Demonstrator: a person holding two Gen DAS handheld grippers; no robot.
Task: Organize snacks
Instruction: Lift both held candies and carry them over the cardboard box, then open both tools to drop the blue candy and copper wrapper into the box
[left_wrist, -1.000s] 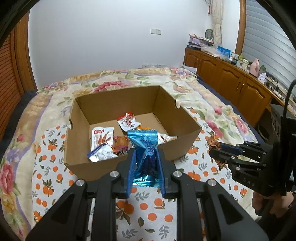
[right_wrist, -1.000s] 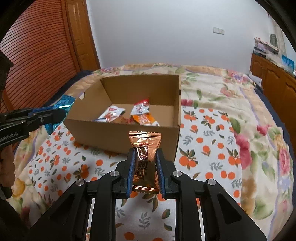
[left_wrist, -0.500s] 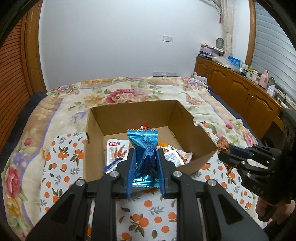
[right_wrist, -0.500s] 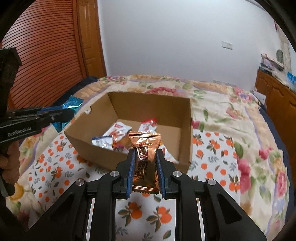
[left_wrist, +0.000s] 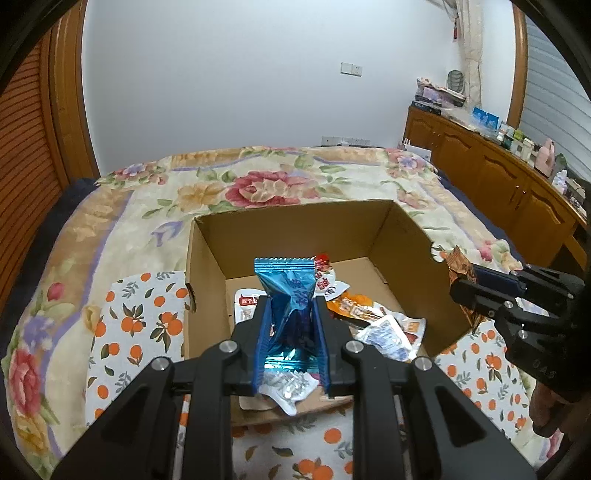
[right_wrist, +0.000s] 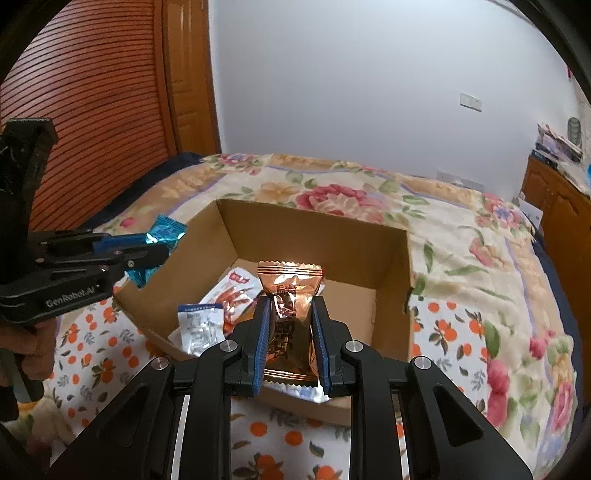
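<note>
An open cardboard box (left_wrist: 406, 243) (right_wrist: 391, 266) stands on the bed and holds several snack packets (left_wrist: 384, 332) (right_wrist: 225, 299). My left gripper (left_wrist: 291, 306) is shut on a blue foil packet (left_wrist: 290, 295) and holds it over the box's near wall; it also shows in the right wrist view (right_wrist: 147, 251) at the box's left corner with the blue packet (right_wrist: 164, 236). My right gripper (right_wrist: 290, 306) is shut on a copper foil packet (right_wrist: 290, 295) above the box's near edge; in the left wrist view it (left_wrist: 465, 284) holds the copper packet (left_wrist: 460, 267) at the box's right wall.
The box rests on a floral bedspread (left_wrist: 258, 188) with an orange-print cloth (left_wrist: 144, 314) (right_wrist: 443, 328) under it. A wooden cabinet (left_wrist: 498, 184) with clutter runs along the right wall. A slatted wooden door (right_wrist: 92, 92) is at the left.
Both grippers have moved forward and up toward the box with their packets; they now sit over its near edges, and the box looms larger in both views.
</note>
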